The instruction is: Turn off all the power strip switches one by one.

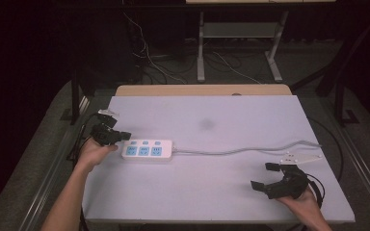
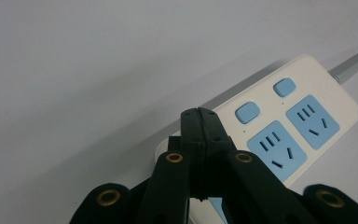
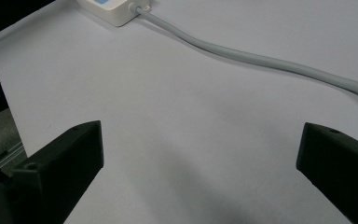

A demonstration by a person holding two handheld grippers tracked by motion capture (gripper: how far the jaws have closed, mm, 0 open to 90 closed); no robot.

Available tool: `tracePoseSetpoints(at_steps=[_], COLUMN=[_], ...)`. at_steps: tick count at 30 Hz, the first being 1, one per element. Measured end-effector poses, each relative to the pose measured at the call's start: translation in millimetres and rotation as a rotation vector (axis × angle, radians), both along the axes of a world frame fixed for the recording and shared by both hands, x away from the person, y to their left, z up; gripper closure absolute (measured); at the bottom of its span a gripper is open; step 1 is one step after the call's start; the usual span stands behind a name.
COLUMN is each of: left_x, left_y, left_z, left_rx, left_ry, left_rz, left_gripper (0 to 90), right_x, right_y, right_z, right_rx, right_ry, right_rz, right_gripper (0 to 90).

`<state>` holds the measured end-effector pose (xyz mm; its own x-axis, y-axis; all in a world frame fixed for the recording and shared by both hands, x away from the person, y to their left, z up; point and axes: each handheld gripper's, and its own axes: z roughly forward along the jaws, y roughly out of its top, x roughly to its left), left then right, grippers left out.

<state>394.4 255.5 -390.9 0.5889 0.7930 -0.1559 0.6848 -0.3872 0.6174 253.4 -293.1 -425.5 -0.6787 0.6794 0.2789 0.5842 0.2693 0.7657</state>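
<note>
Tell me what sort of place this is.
Probably a lab or workshop bench set up for recording, not a home: a bare white table holding just a power strip, loose cables on the floor behind, and metal desk legs in a dark room.

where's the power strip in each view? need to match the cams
High view: power strip lies left of centre on the table, beside the shut left gripper.
Left gripper view: right half, behind the closed jaws.
Right gripper view: its cable end at the top left.
Shared landmark: the grey cable.
</note>
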Motion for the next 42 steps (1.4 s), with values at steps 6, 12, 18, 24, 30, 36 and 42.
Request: tracePoseSetpoints(at_steps=[6, 12, 18, 24, 30, 36, 42], left_x=[1.0, 1.8, 3.1, 3.6, 5.2, 6.7, 6.9], left_y=[-3.8, -6.3, -7.2, -11.8, -12.3, -11.6, -12.0], left_z=[-2.6, -4.9, -7.9, -10.7, -14.1, -14.5, -14.5], left_rx=[0.013, 0.018, 0.028, 0.041, 0.036, 0.023, 0.025], left_ry=[0.009, 0.015, 0.026, 0.031, 0.040, 0.054, 0.058], left_rz=[-0.013, -0.019, -0.023, -0.036, -0.035, -0.033, -0.031], left_gripper=[89.1, 89.1, 89.1, 89.1, 89.1, 89.2, 89.4], right_x=[-0.1, -0.2, -0.1, 0.3, 0.1, -0.1, -0.8], right_y=[-0.2, -0.3, -0.1, 0.2, -0.3, -0.9, -0.7], right_z=[0.1, 0.0, -0.1, -0.5, -0.5, -0.3, -0.1], right_rx=[0.001, 0.002, 0.000, -0.003, -0.001, 0.000, -0.001], right_ry=[0.001, 0.002, 0.003, 0.006, 0.006, 0.006, 0.005], right_rz=[-0.001, -0.001, 0.000, 0.001, 0.000, -0.001, 0.000], right_gripper=[0.3, 0.3, 0.3, 0.3, 0.2, 0.2, 0.3])
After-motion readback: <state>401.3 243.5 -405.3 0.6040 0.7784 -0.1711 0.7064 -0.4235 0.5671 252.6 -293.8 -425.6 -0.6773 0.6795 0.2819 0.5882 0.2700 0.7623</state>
